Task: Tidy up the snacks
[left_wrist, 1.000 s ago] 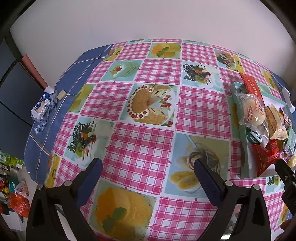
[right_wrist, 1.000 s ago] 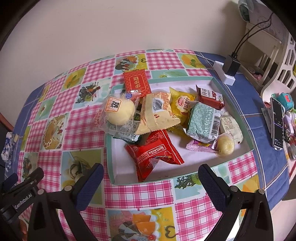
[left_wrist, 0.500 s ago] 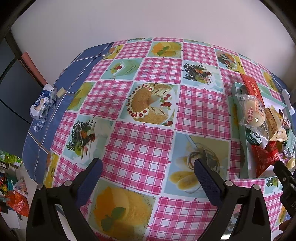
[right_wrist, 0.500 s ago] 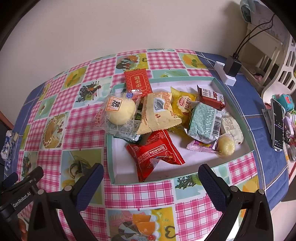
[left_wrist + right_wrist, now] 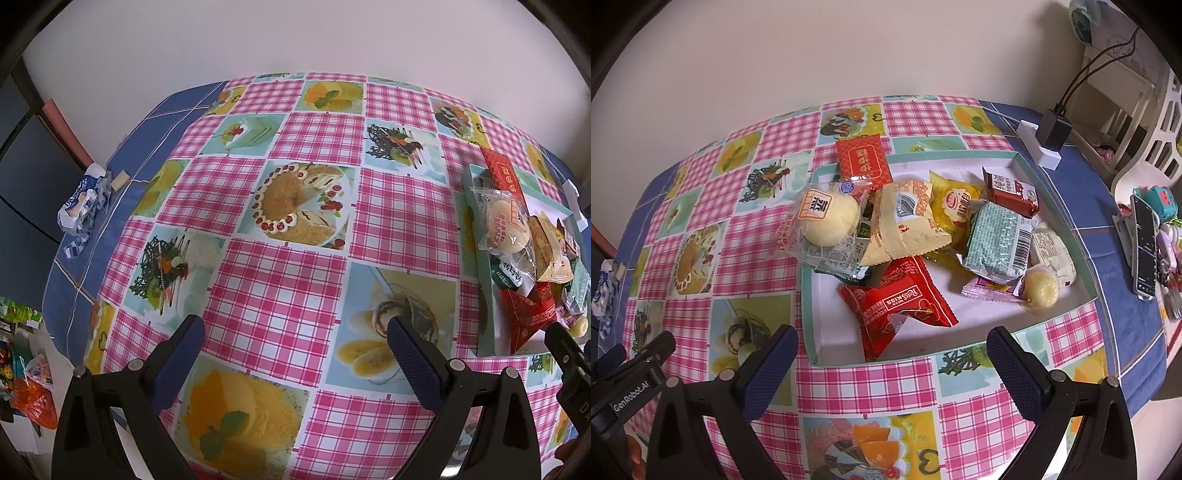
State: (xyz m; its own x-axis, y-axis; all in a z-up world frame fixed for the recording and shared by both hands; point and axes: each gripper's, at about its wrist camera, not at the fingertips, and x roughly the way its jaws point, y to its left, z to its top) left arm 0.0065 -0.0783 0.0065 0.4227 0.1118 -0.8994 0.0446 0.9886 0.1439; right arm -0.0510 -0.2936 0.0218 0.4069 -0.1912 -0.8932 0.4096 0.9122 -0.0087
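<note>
A table (image 5: 295, 280) covered with a pink gingham cloth printed with dessert pictures is seen from two cameras mounted on hand-held grippers.

In the left wrist view, the left gripper (image 5: 295, 350) is held above the cloth with its two blue-padded fingers spread wide and nothing between them. A shallow tray (image 5: 484, 295) with a mint-green rim is seen at the right edge of this view, well apart from that gripper. A crumpled blue and white wrapper (image 5: 83, 203) lies at the far left, on the blue edge of the table.

In the right wrist view, the right gripper (image 5: 890, 354) is held just in front of the near rim of the tray (image 5: 809, 310), its fingers likewise spread wide and empty. The snacks are piled inside the tray: a round yellow bun in clear wrap (image 5: 825, 218) leaning over the left rim, a cream packet (image 5: 905, 225) beside it, a red packet (image 5: 901, 299) nearest the gripper, a green patterned packet with a barcode (image 5: 997, 240), a yellow packet (image 5: 956, 206), a dark red packet (image 5: 1010, 190) at the back right, and a small round yellow sweet (image 5: 1039, 288) by the right rim. A flat red packet (image 5: 862, 160) rests across the far rim. A white power strip with a black plug (image 5: 1047, 138) sits beyond the tray.
</note>
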